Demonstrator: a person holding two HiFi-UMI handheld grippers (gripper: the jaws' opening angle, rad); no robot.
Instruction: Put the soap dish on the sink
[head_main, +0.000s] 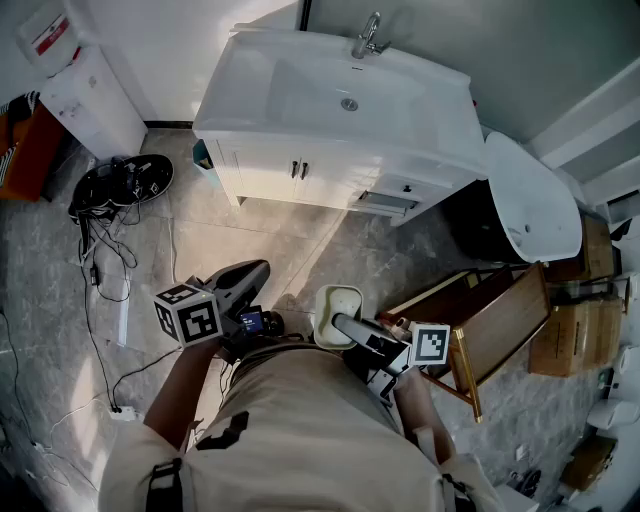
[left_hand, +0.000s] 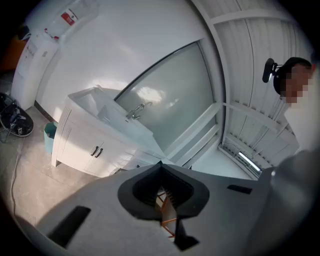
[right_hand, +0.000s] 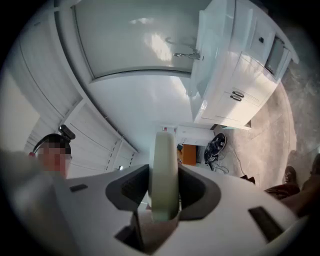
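Note:
The pale green soap dish (head_main: 337, 300) is held low in front of me, over the floor and well short of the sink. My right gripper (head_main: 338, 322) is shut on it; in the right gripper view the dish (right_hand: 165, 175) stands edge-on between the dark pads (right_hand: 131, 189). The white sink (head_main: 340, 95) with its chrome tap (head_main: 368, 38) tops a white cabinet ahead, also seen as the sink (left_hand: 107, 112) and the sink (right_hand: 212, 60), which appears rolled sideways. My left gripper (head_main: 255, 270) hangs to the dish's left, its jaws (left_hand: 160, 167) shut with nothing between them.
A wooden drawer unit (head_main: 480, 320) lies on the floor at my right, with a white ceramic piece (head_main: 535, 200) beyond it and cardboard boxes (head_main: 575, 340) further right. Black gear and cables (head_main: 120, 185) sprawl at the left near a white appliance (head_main: 85, 95). Grey tiled floor (head_main: 330, 245) lies between me and the cabinet.

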